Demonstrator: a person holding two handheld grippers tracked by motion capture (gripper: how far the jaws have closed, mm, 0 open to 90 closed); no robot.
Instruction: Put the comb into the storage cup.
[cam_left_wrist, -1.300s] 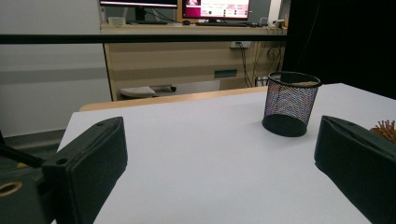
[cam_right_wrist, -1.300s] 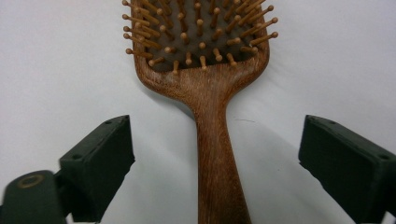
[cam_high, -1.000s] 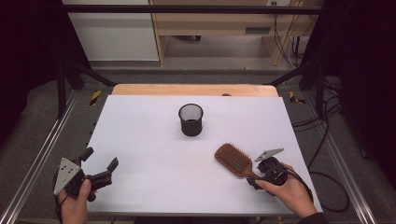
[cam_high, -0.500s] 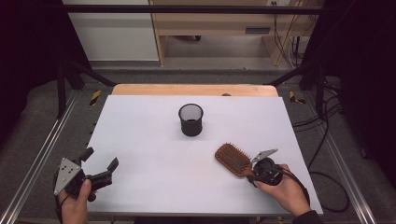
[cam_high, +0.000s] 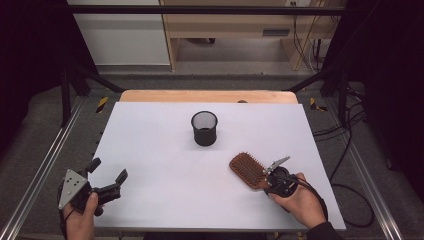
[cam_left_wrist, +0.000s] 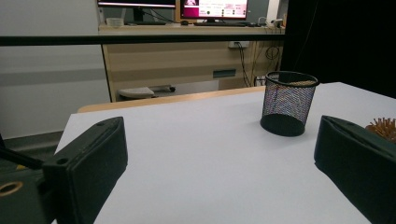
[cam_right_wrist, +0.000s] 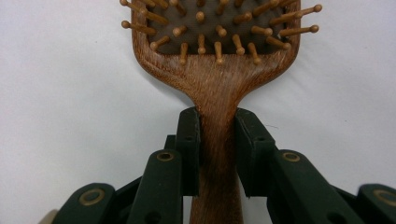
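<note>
Jaws: wide apart, nothing between.
Mesh cup: upright, ahead, nearer right jaw.
Brush bristles: just behind right jaw.

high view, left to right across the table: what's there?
left gripper → mesh cup → hairbrush → right gripper, its jaws just closing on the brush handle.
</note>
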